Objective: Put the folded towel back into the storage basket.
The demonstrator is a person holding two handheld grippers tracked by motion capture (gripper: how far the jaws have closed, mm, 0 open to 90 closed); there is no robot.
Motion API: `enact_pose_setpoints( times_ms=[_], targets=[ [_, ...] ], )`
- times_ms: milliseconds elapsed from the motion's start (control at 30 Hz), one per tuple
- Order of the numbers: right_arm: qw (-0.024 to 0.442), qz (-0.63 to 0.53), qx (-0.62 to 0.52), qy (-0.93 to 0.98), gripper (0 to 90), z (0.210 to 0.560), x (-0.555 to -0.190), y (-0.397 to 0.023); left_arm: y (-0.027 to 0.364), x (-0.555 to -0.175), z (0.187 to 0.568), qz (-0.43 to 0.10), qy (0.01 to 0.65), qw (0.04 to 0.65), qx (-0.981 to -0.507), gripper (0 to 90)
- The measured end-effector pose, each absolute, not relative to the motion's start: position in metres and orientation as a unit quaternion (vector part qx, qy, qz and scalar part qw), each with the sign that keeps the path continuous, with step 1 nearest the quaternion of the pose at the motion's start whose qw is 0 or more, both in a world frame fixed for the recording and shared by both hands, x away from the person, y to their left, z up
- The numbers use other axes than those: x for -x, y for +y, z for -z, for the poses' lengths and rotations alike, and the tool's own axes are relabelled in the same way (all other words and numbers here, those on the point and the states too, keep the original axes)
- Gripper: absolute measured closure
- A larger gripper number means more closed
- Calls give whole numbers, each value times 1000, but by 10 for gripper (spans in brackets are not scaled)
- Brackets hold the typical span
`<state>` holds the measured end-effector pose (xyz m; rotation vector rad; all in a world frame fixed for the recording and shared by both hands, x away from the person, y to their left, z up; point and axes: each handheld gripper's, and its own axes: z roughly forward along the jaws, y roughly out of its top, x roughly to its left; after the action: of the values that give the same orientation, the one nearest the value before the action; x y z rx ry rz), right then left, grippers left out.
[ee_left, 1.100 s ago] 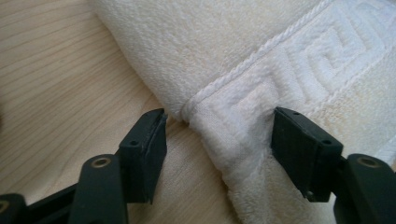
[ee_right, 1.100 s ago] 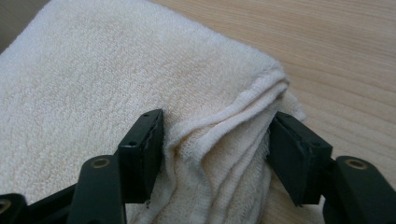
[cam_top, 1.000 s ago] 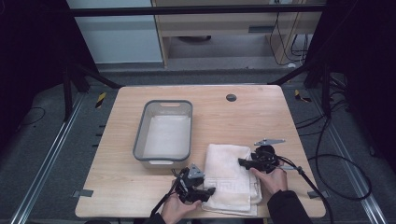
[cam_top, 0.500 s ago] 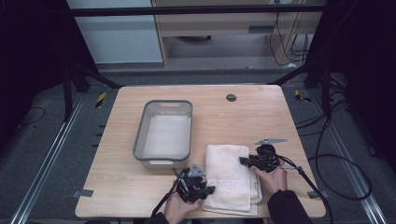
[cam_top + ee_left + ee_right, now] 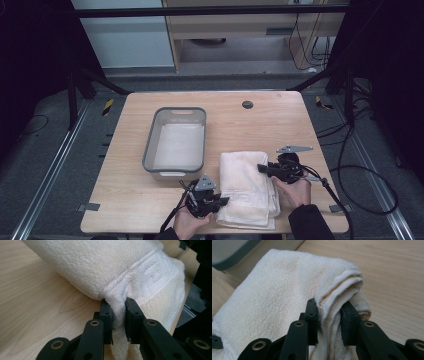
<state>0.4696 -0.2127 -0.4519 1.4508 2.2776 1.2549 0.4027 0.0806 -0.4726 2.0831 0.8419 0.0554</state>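
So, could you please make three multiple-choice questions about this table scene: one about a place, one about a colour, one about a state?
1. Where does the grey tub stand relative to the towel in the high view?
A. To its left
B. To its right
C. On top of it

2. What colour is the towel?
A. Dark blue
B. Cream white
C. Red

3. What are the left gripper and the right gripper doing?
A. Both stand open above the towel
B. Both are shut on towel cloth
C. Both hold the tub

Answers:
1. A: the tub sits on the wooden table left of the towel.
2. B: all views show pale cream terry cloth.
3. B: in each gripper view the fingers pinch a fold of the towel's edge; both just closed.
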Motion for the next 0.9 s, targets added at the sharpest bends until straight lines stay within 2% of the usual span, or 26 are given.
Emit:
enact_pose_setpoints(
  times_ms=[900],
  targets=[
    [144, -471, -454, 743, 720, 388, -454, -205, 98, -400, 420, -66, 315, 491, -810, 783]
  ],
)
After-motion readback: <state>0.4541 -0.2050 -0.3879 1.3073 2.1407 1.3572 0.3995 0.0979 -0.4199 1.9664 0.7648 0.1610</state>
